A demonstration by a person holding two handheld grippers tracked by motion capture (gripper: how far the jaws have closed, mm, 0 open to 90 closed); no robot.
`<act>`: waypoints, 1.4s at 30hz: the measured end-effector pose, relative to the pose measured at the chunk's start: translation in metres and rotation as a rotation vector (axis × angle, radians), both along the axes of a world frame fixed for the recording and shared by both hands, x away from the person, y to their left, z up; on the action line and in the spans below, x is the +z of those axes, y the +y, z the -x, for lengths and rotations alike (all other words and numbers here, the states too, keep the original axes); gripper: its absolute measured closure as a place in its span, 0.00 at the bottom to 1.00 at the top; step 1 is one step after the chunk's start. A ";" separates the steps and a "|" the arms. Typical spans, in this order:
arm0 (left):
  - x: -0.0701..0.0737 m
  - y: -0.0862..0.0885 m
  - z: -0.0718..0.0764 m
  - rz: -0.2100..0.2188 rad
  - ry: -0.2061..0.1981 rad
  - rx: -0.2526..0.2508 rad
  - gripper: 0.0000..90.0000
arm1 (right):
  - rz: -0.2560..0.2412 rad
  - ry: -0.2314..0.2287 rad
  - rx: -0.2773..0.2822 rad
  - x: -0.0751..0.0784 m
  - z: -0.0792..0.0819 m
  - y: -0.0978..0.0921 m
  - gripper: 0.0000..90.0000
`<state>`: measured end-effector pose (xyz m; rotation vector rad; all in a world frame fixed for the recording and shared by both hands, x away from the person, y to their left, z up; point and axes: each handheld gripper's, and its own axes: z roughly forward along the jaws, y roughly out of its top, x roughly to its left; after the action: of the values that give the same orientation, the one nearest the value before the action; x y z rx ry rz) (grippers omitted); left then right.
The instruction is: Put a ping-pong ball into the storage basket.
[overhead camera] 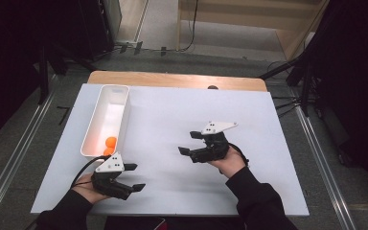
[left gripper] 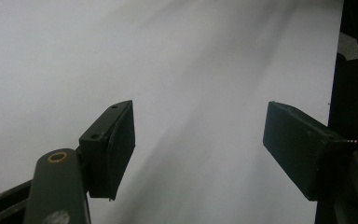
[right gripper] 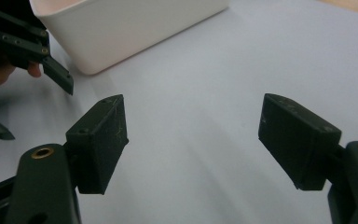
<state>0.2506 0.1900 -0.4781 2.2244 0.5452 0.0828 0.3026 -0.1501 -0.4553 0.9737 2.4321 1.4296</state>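
Jaws spread and empty on left gripper [overhead camera: 133, 177] and right gripper [overhead camera: 188, 143]. Two orange balls [overhead camera: 109, 145] in white bin [overhead camera: 106, 98]; apparently none left on table [overhead camera: 172, 120], so likely finished.

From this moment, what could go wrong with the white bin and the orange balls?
1. The left gripper hovers open just beside the near end of the white bin; a careless move might knock the bin and shift it.
2. The orange balls lie deep at the near end of the narrow bin, so wide-open jaws may catch its walls when reaching in.
3. The right gripper is also open and faces the left one; the two may collide.
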 end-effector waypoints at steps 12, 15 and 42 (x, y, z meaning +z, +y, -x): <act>0.000 -0.001 0.000 0.000 0.003 -0.001 0.28 | 0.021 0.028 0.009 -0.006 0.015 -0.016 0.25; 0.000 -0.001 0.000 -0.001 0.003 -0.002 0.28 | 0.027 0.033 0.009 -0.007 0.017 -0.018 0.25; -0.001 -0.001 0.000 -0.009 0.002 -0.005 0.28 | 0.043 0.057 -0.033 -0.015 0.042 -0.048 0.24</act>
<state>0.2504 0.1889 -0.4788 2.2345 0.5410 0.0808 0.2603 -0.1978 -0.4708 1.0548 2.4636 1.3516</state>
